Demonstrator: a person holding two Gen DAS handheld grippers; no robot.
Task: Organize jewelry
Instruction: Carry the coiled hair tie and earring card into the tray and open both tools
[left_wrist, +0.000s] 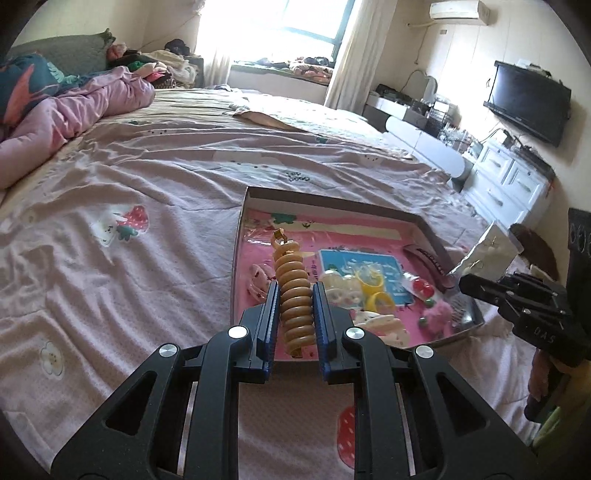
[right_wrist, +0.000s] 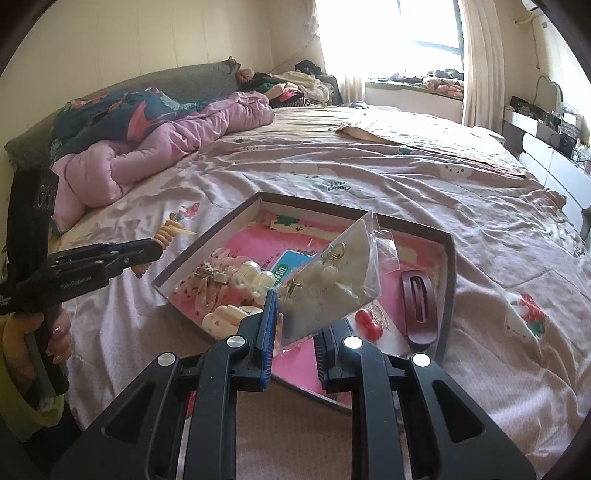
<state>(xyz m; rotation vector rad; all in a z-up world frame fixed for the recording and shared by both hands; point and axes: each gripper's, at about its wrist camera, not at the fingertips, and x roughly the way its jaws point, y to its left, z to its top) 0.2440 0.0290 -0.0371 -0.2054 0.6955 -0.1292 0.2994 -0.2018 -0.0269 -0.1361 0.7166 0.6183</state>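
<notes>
Nearest to me, the left gripper (left_wrist: 295, 306) had its blue fingers (left_wrist: 271, 314) closed against the sides of a tan spiral hair clip (left_wrist: 293, 295), which stood upright between them with its gold clasp at the top. From the right wrist view that clip (right_wrist: 168, 230) hung over the bed sheet (right_wrist: 406, 192), just to the left of the tray and clear of it. The right gripper (right_wrist: 295, 325) was closed to a narrow gap on the lower corner of a clear plastic packet (right_wrist: 332, 280) holding pale bead earrings on a white card, and the packet tilted up over the near edge of the tray (right_wrist: 448, 266).

Beyond the two grippers, the shallow cardboard tray (left_wrist: 332, 201) lay flat on the bed with a pink printed liner. Loose in it were a dark red hair barrette (right_wrist: 421, 302) by the right wall, a pair of red heart earrings (right_wrist: 367, 319), white pearl clips (right_wrist: 251, 277) and, in the left wrist view, yellow rings (left_wrist: 373, 284) on a blue card (left_wrist: 391, 269).

I judged the sorting to be only partly done: two pieces were lifted out and neither was set down yet, while most pieces lay heaped together in the tray's near half. No separate place for sorted pieces showed anywhere.

Farther off lay a rumpled pink quilt (right_wrist: 166, 144) near the headboard.
</notes>
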